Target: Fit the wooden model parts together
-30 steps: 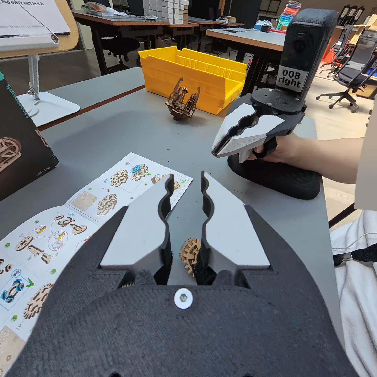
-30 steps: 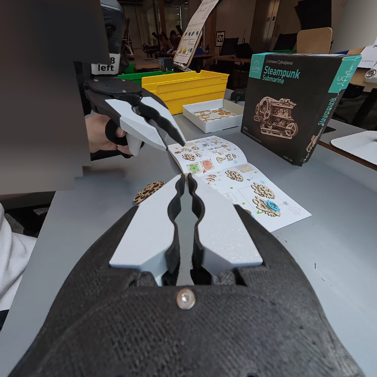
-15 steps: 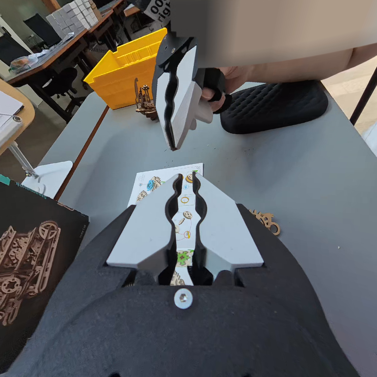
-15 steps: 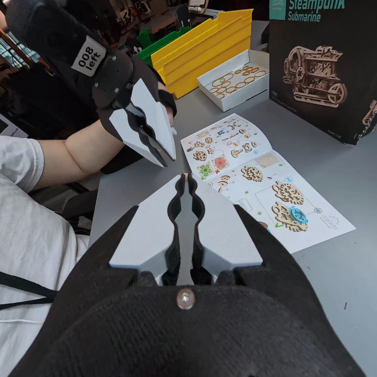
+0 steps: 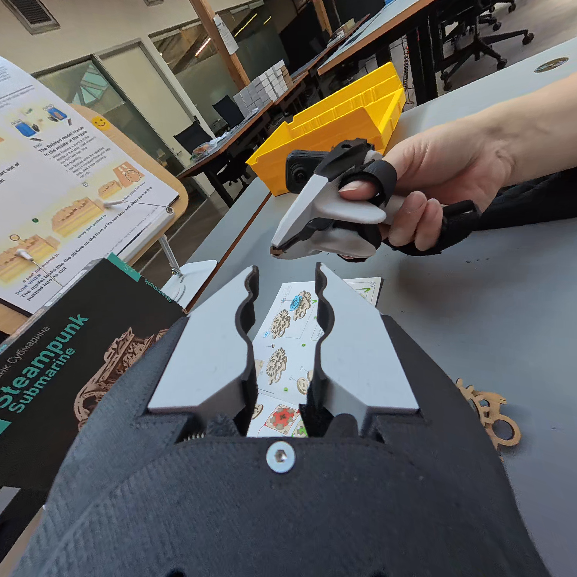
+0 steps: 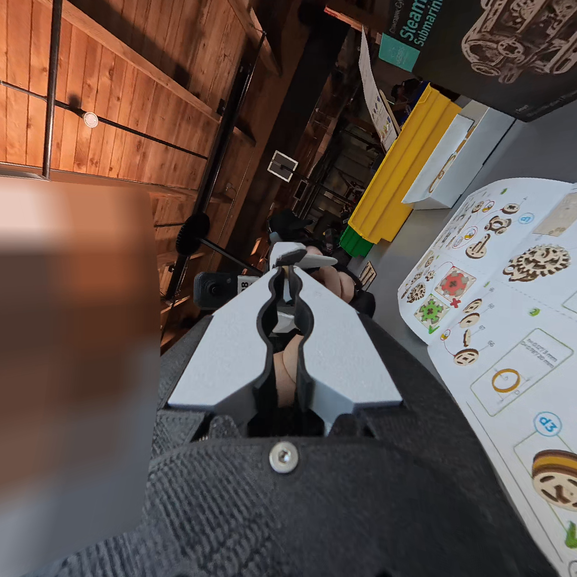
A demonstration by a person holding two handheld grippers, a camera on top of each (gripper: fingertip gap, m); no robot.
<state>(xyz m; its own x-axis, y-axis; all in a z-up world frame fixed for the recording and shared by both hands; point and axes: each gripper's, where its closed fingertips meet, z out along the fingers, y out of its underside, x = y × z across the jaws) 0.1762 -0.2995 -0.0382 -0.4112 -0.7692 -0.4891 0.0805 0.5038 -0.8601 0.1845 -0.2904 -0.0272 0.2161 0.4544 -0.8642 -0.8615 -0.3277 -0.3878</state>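
My left gripper is open and empty, held above the open instruction booklet. My right gripper, turned on its side in a person's hand, points its tip just beyond my left fingertips. In the right wrist view the right gripper is shut on a small thin wooden part at its very tip. The left gripper shows right behind it. A flat wooden gear part lies on the grey table to the right of my left gripper.
The dark model box stands at the left, with an instruction sheet on a stand behind it. A yellow bin is at the back. The right wrist view shows the booklet, a white tray, yellow bin and green bin. Only a small space, under 4 cm, lies between the two pairs of fingers.
My left gripper has opened wider and tilted up over the booklet. The right gripper has rolled onto its side and come tip to tip with the left one.
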